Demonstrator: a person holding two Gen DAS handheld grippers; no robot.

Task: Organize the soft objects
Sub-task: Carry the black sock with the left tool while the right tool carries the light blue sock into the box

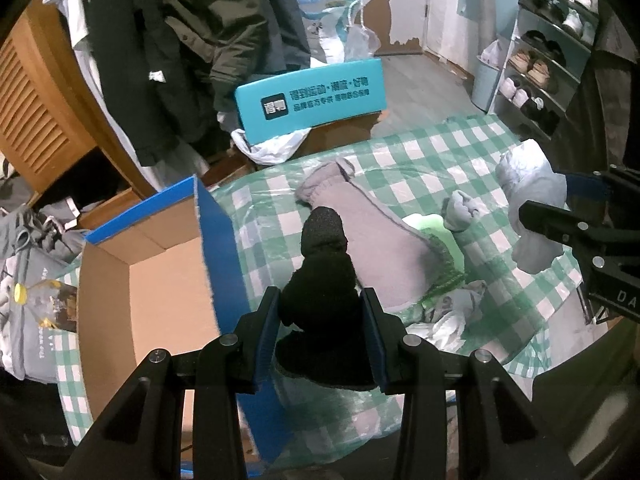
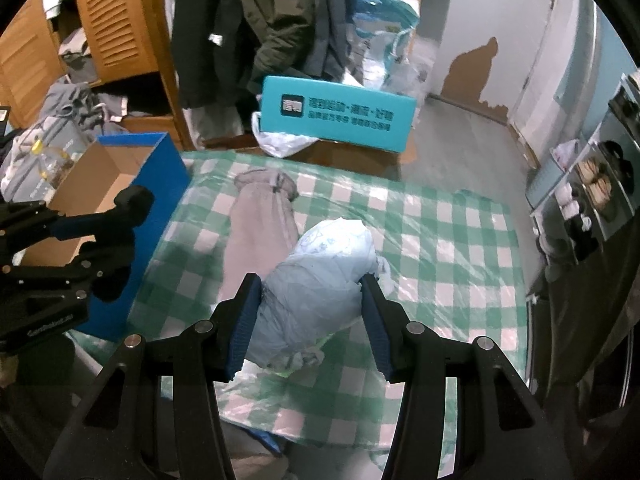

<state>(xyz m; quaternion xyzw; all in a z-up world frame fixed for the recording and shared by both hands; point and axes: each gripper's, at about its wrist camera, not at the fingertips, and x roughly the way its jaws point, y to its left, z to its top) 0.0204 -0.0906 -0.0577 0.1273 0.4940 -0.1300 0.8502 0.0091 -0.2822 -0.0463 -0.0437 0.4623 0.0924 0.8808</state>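
We see a teal box on the floor, dark coats hanging, and a shoe rack.

black sock | pale-blue bundle | green-white checked cloth | blue box

Dim, cool indoor light; glare streaks the clear plastic over the green-checked tablecloth beyond my jaws; fisheye bends edges into black corners; slight blur throughout.
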